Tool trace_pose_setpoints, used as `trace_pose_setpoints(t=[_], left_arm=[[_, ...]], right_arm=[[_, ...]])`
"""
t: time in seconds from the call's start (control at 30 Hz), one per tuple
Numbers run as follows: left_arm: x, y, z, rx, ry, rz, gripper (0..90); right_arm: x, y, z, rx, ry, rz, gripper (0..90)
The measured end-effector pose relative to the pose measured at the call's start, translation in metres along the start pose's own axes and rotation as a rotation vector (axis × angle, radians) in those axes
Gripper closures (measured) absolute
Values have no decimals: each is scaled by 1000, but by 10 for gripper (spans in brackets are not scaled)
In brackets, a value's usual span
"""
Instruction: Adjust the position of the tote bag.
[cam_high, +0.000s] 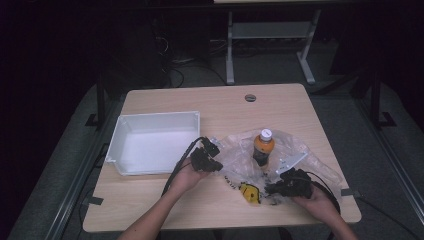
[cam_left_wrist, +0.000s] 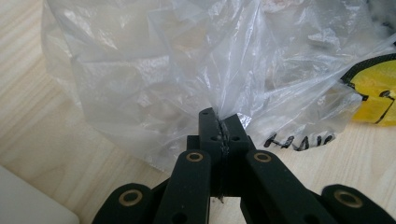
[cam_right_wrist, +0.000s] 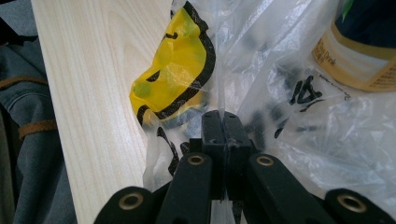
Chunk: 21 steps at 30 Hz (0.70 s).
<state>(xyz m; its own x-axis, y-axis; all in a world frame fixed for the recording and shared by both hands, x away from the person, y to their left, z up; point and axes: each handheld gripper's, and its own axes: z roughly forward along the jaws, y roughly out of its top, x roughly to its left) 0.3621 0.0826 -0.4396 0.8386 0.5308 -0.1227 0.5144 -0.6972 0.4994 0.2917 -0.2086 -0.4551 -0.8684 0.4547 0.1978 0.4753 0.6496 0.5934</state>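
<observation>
A clear plastic bag (cam_high: 280, 160) lies spread on the wooden table (cam_high: 220, 107), and everything else is best placed from it. An orange bottle (cam_high: 263, 148) with a white cap stands upright at the bag's middle, on or inside the film (the high view does not settle which). The left gripper (cam_high: 210, 162) sits at the bag's left edge; in the left gripper view its jaws are pressed together with a fold of the film (cam_left_wrist: 187, 79) pinched between them, the plastic fanning up and away from the tips. The right gripper (cam_high: 280, 189) is at the bag's near right edge, and in the right gripper view its jaws are likewise clamped tight on the film (cam_right_wrist: 299, 135), just beside the yellow and black print (cam_right_wrist: 175, 77) on the bag. The same print (cam_high: 250, 193) shows at the bag's near edge in the high view, between the two grippers. A white tray (cam_high: 155, 117) rests on the table to the left of the bag, its near corner close behind the left gripper. The base of the bottle (cam_right_wrist: 362, 51) rises just beyond the right gripper's pinch.
</observation>
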Motion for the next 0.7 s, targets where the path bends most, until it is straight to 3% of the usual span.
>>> trace_pose_setpoints(t=[0.37,0.63,0.7], left_arm=[[-4,-5,-3,-20,-4,-10,886],[-11,-16,-24,-124,-28,-32,709],[-12,-19,-32,-124,-23,-9,683]], right_arm=[[0,-3,1,0,2,12,896],[4,-4,-4,-18,-10,22,809],[6,-4,-7,-36,-18,13,770]])
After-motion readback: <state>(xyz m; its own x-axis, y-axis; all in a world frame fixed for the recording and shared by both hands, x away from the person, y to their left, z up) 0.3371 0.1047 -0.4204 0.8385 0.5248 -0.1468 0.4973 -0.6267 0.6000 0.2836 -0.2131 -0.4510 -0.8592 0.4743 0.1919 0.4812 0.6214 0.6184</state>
